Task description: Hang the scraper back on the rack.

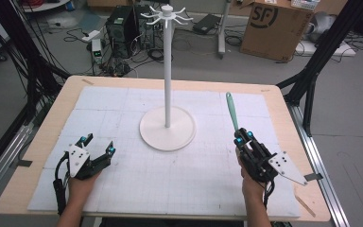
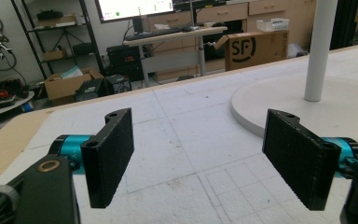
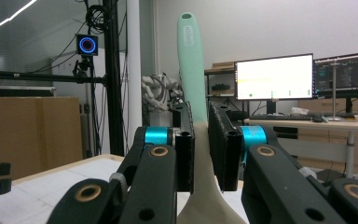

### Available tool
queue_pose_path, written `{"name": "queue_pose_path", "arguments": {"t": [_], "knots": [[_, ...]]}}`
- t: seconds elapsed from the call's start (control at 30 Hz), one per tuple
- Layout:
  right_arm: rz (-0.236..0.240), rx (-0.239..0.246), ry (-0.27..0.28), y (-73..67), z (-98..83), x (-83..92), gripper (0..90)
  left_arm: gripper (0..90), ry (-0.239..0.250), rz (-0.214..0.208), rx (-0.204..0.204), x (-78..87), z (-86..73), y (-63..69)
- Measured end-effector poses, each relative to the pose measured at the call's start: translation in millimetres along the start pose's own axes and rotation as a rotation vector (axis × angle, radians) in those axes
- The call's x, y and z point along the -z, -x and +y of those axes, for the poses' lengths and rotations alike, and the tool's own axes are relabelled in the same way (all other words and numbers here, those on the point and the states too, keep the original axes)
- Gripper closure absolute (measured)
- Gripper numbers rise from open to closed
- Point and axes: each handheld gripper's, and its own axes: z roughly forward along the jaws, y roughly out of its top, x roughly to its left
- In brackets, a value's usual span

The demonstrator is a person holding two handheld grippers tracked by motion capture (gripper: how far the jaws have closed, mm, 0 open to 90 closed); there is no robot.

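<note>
Green-handled utensil clamped between right gripper jaws, handle sticking up and away past jaw tips, pale lower part below jaws; head not visible. Held above white mat, right of white stand base. Left gripper near mat's left edge, jaws wide apart, nothing between. Stand pole ahead-right of it.

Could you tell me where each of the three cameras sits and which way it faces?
High view: above the person's side of the table, looking forward and down; both forearms, the left gripper and the right gripper show.
Left gripper view: rides on the left gripper, low over the table, looking between its open jaws towards the white stand.
Right gripper view: rides on the right gripper, facing level towards monitors, jaws shut on the mint-green utensil.
Shared: high view and left gripper view both show the stand's round base; high view and right gripper view both show the utensil.
</note>
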Motion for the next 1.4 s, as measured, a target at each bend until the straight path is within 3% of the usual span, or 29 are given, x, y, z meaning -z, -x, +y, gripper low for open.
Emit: {"name": "queue_pose_path", "arguments": {"t": [0.73, 1.4], "knots": [[0.072, 0.001, 0.089, -13.6, 7.2, -35.2, 81.5, 25.4, -0.001, 0.001, -0.003, 0.1, 0.0, -0.2], [0.111, 0.030, 0.067, -15.1, 39.1, -65.3, 81.4, 24.4, -0.001, 0.005, 0.001, -0.1, 0.0, -0.4]]}}
